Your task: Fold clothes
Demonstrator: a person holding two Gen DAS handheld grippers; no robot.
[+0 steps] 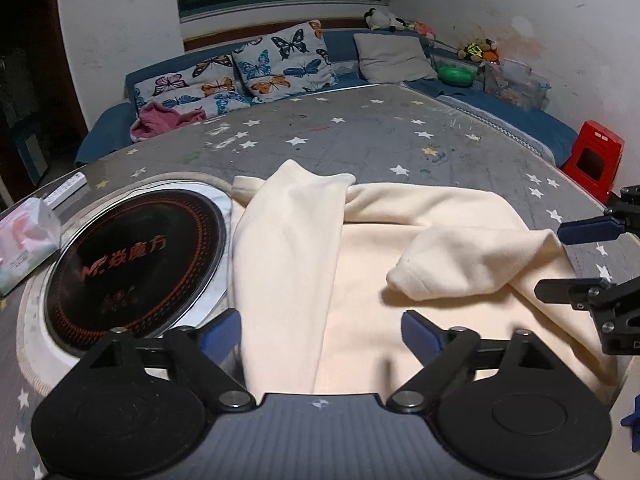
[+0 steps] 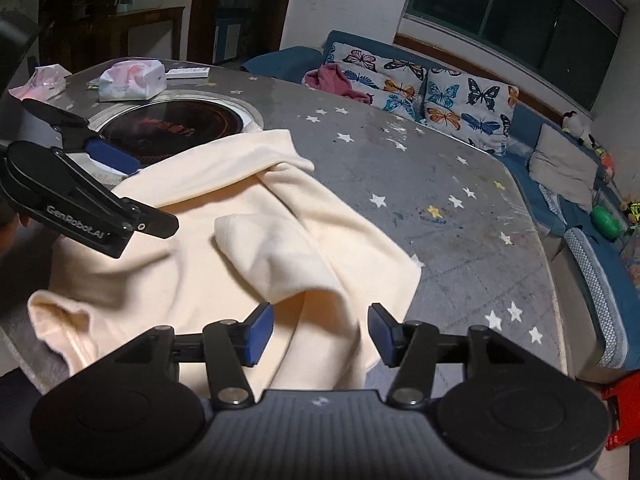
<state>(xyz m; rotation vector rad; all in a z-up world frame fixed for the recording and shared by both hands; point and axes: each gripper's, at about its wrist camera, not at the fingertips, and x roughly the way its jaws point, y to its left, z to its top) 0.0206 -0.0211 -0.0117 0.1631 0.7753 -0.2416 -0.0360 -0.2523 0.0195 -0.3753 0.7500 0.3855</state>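
Where the left wrist view looks down, a cream top [image 1: 400, 248] is seen spread on a grey table [image 1: 360, 140] with white stars. Both sleeves are laid in over the body of the top. One sleeve [image 1: 288, 240] runs up the left side, and the other sleeve [image 1: 472, 264] lies across the right side with its cuff pointing left. The left gripper [image 1: 322, 332] is held above the near part of the top, and its blue pads [image 1: 224, 330] are wide apart with nothing pinched between them. A round black cooker [image 1: 136, 268] is set in the table just left of the top, and the cloth edge is touching its rim. A tissue pack [image 1: 24, 248] is seen at the far left. The right gripper [image 1: 576, 256] is seen at the right edge, beside the top.

In the right wrist view, the same top [image 2: 192, 264] is seen lying on the table [image 2: 440, 184]. The right gripper [image 2: 320, 334] is held over the near edge of the cloth, and its jaws are apart and nothing is gripped. The left gripper [image 2: 148, 196] is seen at the left, over the top, with its fingers spread. A sofa [image 2: 576, 216] with butterfly cushions [image 2: 460, 104] is seen behind the table.
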